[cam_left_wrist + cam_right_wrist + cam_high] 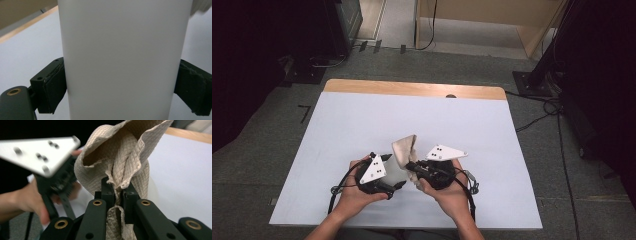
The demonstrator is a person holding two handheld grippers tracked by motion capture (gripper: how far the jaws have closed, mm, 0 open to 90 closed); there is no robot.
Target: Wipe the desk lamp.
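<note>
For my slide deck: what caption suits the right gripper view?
Right gripper pinches a brown paper towel between its jaws above the white table.

Even soft light; dark surroundings; close-ups blurred.

Low in the frame's centre, on the table (362,115), the left gripper (398,184) stands left of the right gripper (408,165); the paper towel (404,146) rises between them, a cup (122,60) under it.
</note>
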